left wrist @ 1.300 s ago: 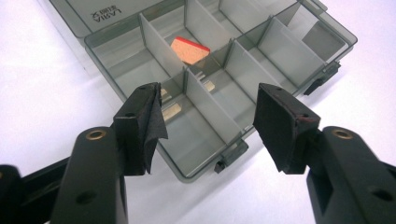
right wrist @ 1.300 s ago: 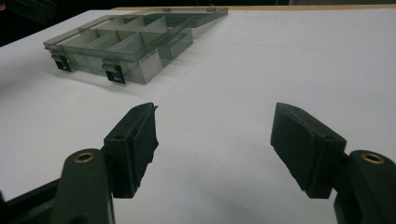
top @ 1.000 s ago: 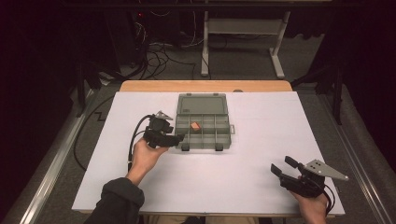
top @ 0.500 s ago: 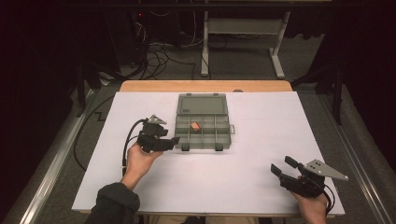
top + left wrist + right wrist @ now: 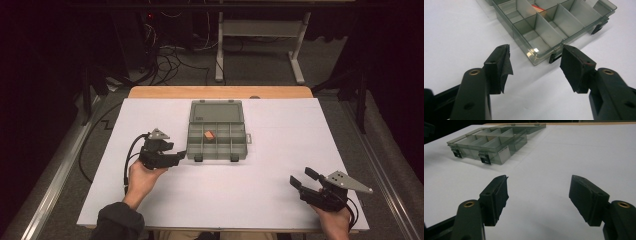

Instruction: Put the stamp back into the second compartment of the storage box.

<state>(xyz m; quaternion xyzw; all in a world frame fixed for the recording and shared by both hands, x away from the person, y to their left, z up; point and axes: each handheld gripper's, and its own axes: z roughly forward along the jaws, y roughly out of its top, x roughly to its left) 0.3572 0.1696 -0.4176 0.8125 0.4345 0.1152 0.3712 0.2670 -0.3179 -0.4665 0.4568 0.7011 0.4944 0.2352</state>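
Observation:
A grey clear compartment box [image 5: 218, 146] lies open at the table's middle, its lid [image 5: 217, 111] flat behind it. A small orange piece [image 5: 209, 135] sits in one middle compartment. My left gripper [image 5: 176, 151] is just left of the box's near-left corner, jaws open and pointing at it, with nothing between them. In the left gripper view the open jaws [image 5: 535, 50] frame that corner of the box [image 5: 524, 42], with the orange piece [image 5: 537, 8] farther in. My right gripper [image 5: 303, 177] rests open at the near right, far from the box [image 5: 499, 146]; its jaws [image 5: 539, 178] hold nothing.
A white sheet [image 5: 280, 150] covers the table, with a wooden strip [image 5: 220, 92] along the far edge. Two black latches [image 5: 199, 158] stick out of the box's near side. Cables and a desk frame [image 5: 260, 45] stand on the dark floor beyond.
My left gripper has drawn back from the box, to the left and toward the person, with its jaws still open. The right gripper has not moved.

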